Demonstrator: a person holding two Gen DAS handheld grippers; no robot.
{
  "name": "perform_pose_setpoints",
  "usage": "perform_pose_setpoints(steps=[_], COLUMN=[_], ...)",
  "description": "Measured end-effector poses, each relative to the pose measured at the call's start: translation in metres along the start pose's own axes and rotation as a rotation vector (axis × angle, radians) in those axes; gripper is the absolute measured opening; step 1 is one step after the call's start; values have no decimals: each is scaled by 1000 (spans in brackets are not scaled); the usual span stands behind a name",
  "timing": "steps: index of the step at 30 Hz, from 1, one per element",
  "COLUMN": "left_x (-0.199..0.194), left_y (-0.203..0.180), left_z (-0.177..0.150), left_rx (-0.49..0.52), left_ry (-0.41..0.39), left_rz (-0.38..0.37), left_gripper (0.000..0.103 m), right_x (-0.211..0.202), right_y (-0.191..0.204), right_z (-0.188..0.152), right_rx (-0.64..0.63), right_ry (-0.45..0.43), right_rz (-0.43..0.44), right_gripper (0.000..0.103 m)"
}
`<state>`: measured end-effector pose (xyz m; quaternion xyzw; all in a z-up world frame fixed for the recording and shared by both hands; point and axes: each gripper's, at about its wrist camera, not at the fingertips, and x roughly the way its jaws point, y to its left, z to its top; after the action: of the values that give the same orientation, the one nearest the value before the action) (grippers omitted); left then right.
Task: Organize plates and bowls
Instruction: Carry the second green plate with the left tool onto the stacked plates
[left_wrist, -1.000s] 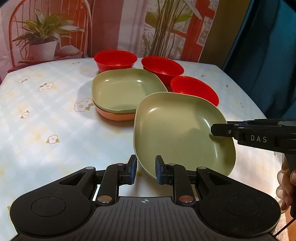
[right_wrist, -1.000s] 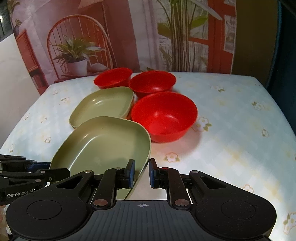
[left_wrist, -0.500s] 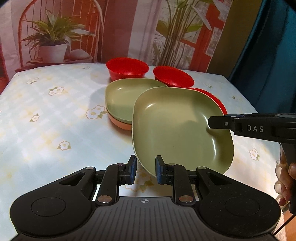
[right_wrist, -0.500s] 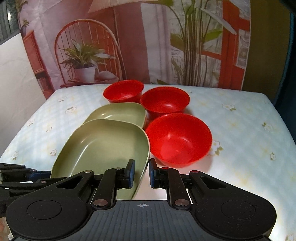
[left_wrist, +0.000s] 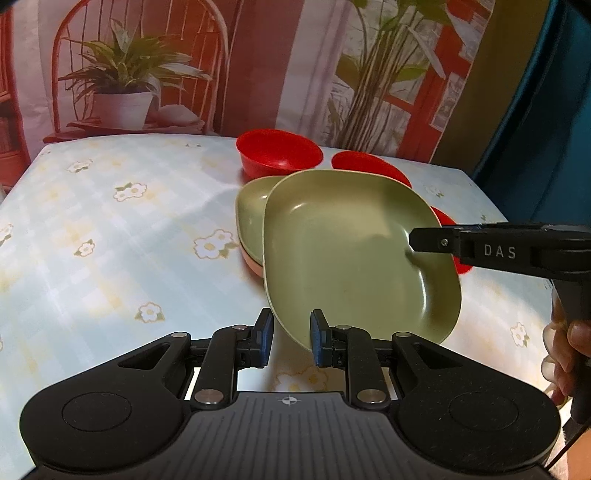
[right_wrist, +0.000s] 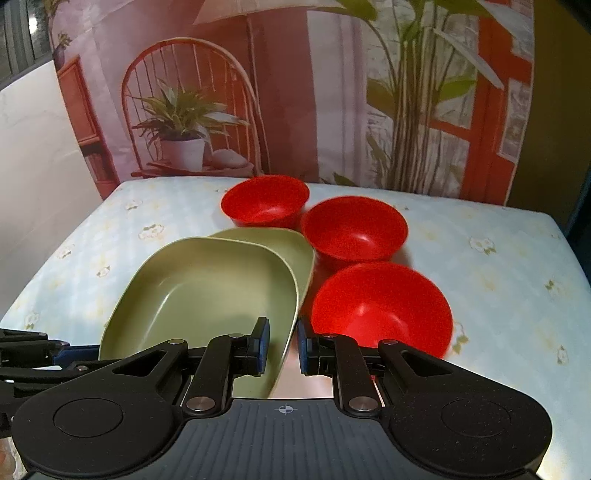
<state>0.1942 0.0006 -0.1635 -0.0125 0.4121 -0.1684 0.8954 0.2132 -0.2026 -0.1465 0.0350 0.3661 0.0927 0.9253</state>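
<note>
- Currently, green plate (left_wrist: 351, 254) is off the table, carried between both grippers, hanging over the plate stack (left_wrist: 248, 218) (green plate on an orange one) and overlapping it in both views.
- Left gripper (left_wrist: 291, 338) is clamped on the plate's near rim; the rim sits between the blue pads.
- Right gripper (right_wrist: 282, 343) is clamped on the opposite rim; in the left wrist view one of its fingers (left_wrist: 436, 242) lies over the plate's inside wall.
- Handling, judged: looks like rigid plastic or melamine, light, glossy. Stiff enough for a rim grip, but the smooth lip could slip if the pads pinch only the outer edge. Best hold is deep on the rim at mid-side, not at a rounded corner.
- Plate is tilted; level it before lowering so it nests square in the stack.
- Edges: three red bowls (right_wrist: 380, 306) (right_wrist: 354, 229) (right_wrist: 266, 201) crowd the right and far side of the stack. The nearest looks just beside the carried plate's rim, so there is little margin for the right gripper on release.
- Open room: table (left_wrist: 110, 236) left of the stack is bare floral cloth, so withdraw the left gripper that way. Table's far edge is well behind the bowls.
</note>
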Motion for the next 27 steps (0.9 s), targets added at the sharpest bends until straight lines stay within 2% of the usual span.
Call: perform_pose_setpoints(steps=[8, 18, 27], left_x=[17, 36, 53], left_y=[4, 5, 10], left_z=[16, 41, 50], left_rx=[9, 21, 22], left_ry=[29, 18, 27], left_rz=[22, 42, 52], left_gripper=[23, 23, 23], right_x=[26, 58, 85], right_y=[4, 2, -4], right_z=[21, 46, 50], right_rx=[-38, -71, -80], right_ry=[13, 0, 13], right_rz=[7, -8, -27], right_gripper=[15, 15, 14])
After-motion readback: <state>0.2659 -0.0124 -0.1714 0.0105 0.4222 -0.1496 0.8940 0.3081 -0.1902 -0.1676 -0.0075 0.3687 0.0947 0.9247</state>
